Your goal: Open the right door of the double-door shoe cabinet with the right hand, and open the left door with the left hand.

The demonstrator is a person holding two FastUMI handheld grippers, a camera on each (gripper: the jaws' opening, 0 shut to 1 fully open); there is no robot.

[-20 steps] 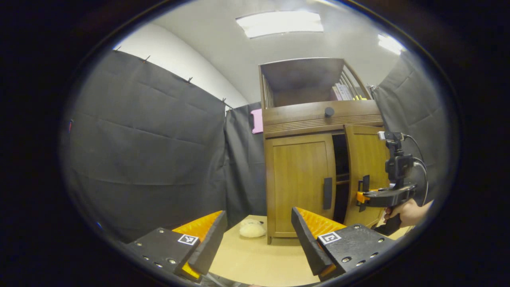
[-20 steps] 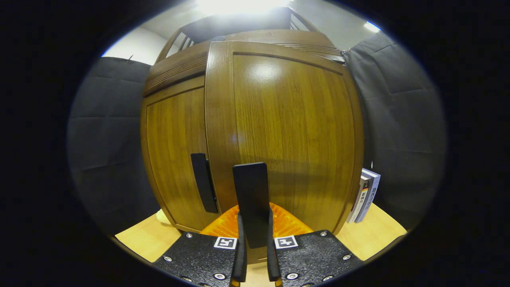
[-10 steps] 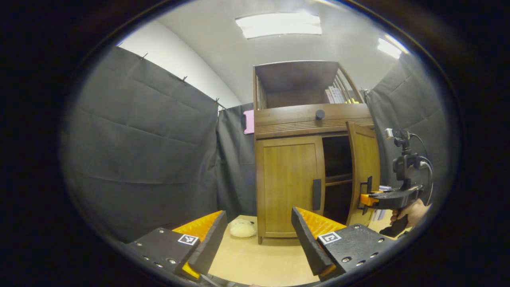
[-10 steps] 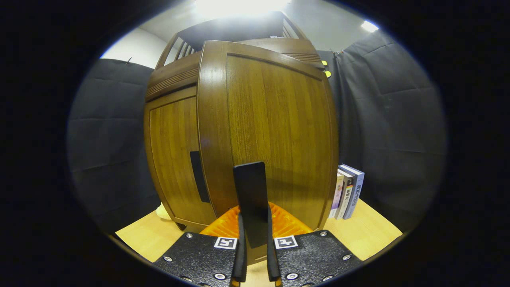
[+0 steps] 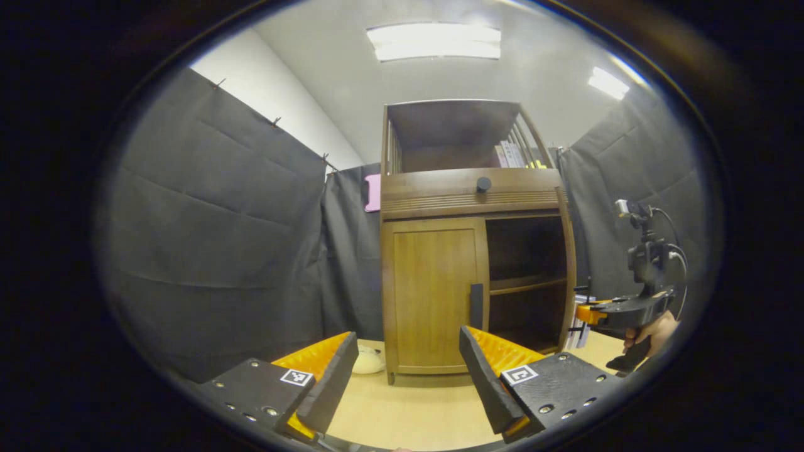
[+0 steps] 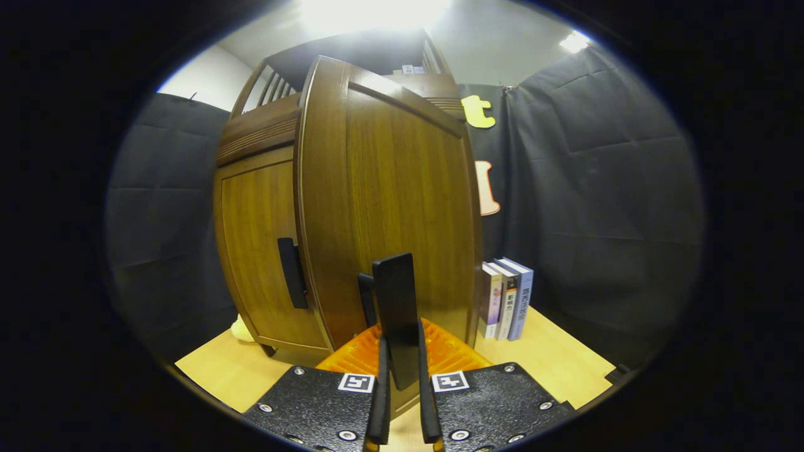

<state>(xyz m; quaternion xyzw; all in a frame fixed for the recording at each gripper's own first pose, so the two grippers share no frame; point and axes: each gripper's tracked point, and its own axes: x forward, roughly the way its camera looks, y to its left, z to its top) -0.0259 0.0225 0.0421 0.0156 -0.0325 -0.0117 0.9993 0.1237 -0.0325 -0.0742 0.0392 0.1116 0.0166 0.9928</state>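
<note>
The wooden shoe cabinet point(image 5: 468, 188) stands on the table ahead in the left gripper view. Its left door point(image 5: 432, 292) is closed, with a dark vertical handle point(image 5: 477, 297). The right door point(image 5: 569, 276) stands swung wide, seen edge-on, baring dark shelves point(image 5: 524, 285). My right gripper point(image 6: 400, 402) is shut on the right door's handle point(image 6: 396, 307); the door panel point(image 6: 396, 207) rises just behind it. That gripper point(image 5: 581, 312) and the hand holding it point(image 5: 653, 333) appear at the right of the left gripper view. My left gripper point(image 5: 402, 373) hangs open, well short of the cabinet.
Several books point(image 6: 505, 298) stand upright on the table right of the cabinet. A pale fluffy object point(image 5: 367, 361) lies at the cabinet's left foot. More books point(image 5: 512, 156) sit on the cabinet's top shelf. Black cloth walls close in on both sides. The wooden tabletop point(image 5: 408, 408) runs ahead.
The right gripper has pulled the right door from partly open to wide open, baring the shelves. The left gripper stays open, and its view has shifted slightly.
</note>
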